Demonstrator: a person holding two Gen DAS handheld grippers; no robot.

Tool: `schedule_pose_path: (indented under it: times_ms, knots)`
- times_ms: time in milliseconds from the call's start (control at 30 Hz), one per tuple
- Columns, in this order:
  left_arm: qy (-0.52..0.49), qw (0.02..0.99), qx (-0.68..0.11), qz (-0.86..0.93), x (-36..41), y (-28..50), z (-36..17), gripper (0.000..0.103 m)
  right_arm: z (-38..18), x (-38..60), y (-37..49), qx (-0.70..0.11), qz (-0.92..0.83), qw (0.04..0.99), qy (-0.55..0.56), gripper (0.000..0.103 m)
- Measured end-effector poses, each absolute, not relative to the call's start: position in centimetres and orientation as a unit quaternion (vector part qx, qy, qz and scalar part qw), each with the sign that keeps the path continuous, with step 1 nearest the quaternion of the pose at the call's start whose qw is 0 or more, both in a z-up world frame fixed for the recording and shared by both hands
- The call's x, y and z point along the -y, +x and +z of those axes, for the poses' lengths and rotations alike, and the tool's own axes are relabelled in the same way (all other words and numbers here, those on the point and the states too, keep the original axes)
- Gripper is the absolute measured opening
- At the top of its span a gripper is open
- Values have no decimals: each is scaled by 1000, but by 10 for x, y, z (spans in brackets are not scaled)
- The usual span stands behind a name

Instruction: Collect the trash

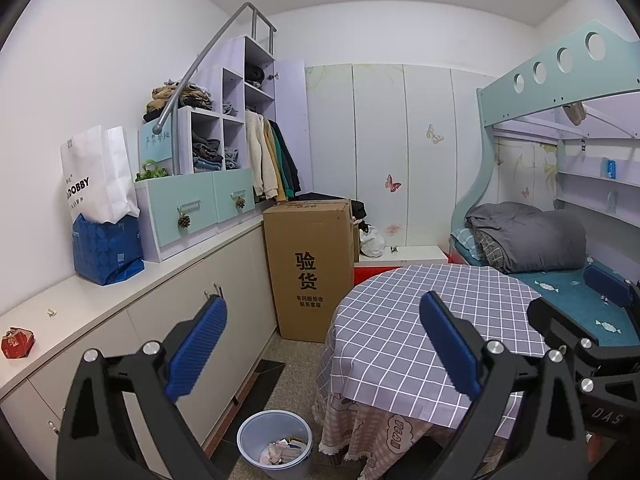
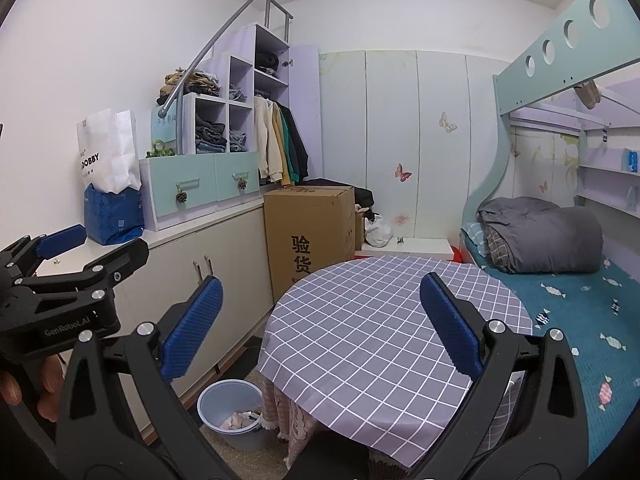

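Note:
A blue-grey trash bin point(image 1: 274, 442) stands on the floor beside the round table, with crumpled paper and wrappers inside; it also shows in the right wrist view point(image 2: 230, 412). A crumpled red wrapper point(image 1: 17, 343) lies on the white counter at far left. A small white scrap point(image 1: 51, 312) lies further along the counter. My left gripper point(image 1: 324, 344) is open and empty, held above the table edge. My right gripper point(image 2: 320, 324) is open and empty over the table. The left gripper also shows at the left of the right wrist view point(image 2: 92, 248).
A round table with a checked grey cloth point(image 2: 372, 320) fills the middle. A tall cardboard box point(image 1: 308, 268) stands by the low cabinets point(image 1: 192, 320). Paper bags point(image 1: 100, 208) and a shelf unit sit on the counter. A bunk bed point(image 2: 560, 280) lies at right.

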State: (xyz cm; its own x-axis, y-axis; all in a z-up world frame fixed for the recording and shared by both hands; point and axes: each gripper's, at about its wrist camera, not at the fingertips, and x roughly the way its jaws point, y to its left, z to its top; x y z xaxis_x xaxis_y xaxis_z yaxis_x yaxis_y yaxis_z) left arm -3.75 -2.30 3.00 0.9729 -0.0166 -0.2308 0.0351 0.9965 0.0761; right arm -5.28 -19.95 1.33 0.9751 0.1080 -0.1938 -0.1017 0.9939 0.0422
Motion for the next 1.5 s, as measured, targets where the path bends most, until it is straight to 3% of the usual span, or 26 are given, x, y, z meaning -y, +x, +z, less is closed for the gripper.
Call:
schedule_pose_path:
  times_ms: [1500]
  knots:
    - [44, 992, -119, -15, 25, -37, 33, 95, 14, 203, -50, -103, 58, 993, 8, 97]
